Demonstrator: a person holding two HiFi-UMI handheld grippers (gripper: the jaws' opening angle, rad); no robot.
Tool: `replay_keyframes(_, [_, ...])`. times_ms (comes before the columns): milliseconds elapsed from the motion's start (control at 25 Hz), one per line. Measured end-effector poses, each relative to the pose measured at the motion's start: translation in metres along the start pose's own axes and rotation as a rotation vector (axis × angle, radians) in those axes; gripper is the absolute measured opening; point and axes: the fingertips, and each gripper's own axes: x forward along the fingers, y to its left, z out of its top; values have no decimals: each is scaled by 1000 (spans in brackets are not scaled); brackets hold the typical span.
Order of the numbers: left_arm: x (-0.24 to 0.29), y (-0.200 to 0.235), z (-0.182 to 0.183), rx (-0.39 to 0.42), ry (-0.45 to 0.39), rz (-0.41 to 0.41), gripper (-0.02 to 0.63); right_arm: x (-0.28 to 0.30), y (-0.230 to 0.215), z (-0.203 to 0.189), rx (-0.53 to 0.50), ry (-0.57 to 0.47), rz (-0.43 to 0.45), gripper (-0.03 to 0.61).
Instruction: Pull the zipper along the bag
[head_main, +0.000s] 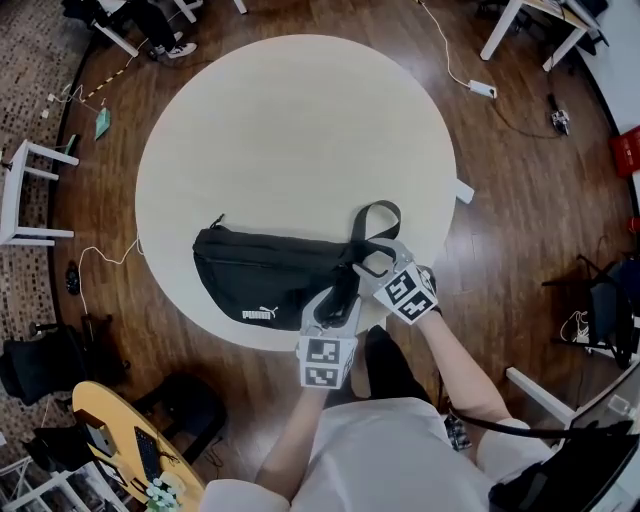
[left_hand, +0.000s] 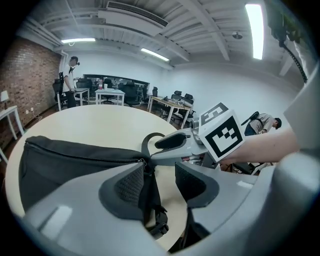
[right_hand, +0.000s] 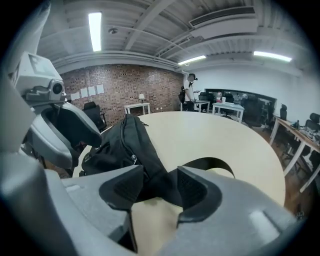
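The left claw (left_hand: 161, 176) is standing spread, pinching nothing, with the strap (left_hand: 150, 200) hanging beside one pad. The right claw (right_hand: 160, 186) is standing apart too, the soft end of the bag (head_main: 265, 275) sitting between its pads unsqueezed. The bag is lying at the worktop's (head_main: 290, 120) six o'clock edge, both claws at its three o'clock end. It is looking light and floppy, so I judge the fabric needs pinning while the small zipper pull (left_hand: 143, 161) gets pinched.

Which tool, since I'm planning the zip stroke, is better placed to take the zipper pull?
Left, probably. The small metal zipper pull sits right at the left tool's open jaw tips, while the right tool straddles the black fabric waist bag's strap end, suited to steadying it.
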Motion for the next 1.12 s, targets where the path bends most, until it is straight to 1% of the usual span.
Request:
replay_keyframes(120, [5,0,-3,-4,13,6,218,11,3,-5,-41,30,23,185])
replay_keyframes(320, [10,-2,-10,-20,32,17,218,18,7,-2,-81,25,47,144])
replay_keyframes(440, [13,-4,-15,-40,48,13,216,21,13,-1,-105,19,71,62])
replay_keyframes(560, [18,-7,-17,-70,69,4,216,24,16,-1,-119,12,98,13])
replay_keyframes(680, [24,-7,-20,-107,85,10,216,24,16,0,-94,3,138,3])
replay_keyframes(840, [33,4,-23,-125,119,77,216,22,17,2,-38,-11,205,-2])
replay_keyframes(960, [43,14,-28,-150,154,114,210,22,18,4,-20,-13,235,-2])
replay_keyframes(1040, [49,17,-27,-203,151,132,190,22,19,3,-16,-11,246,-2])
replay_keyframes(1120, [52,20,-25,-279,137,143,186,22,19,2,-14,-10,254,-2])
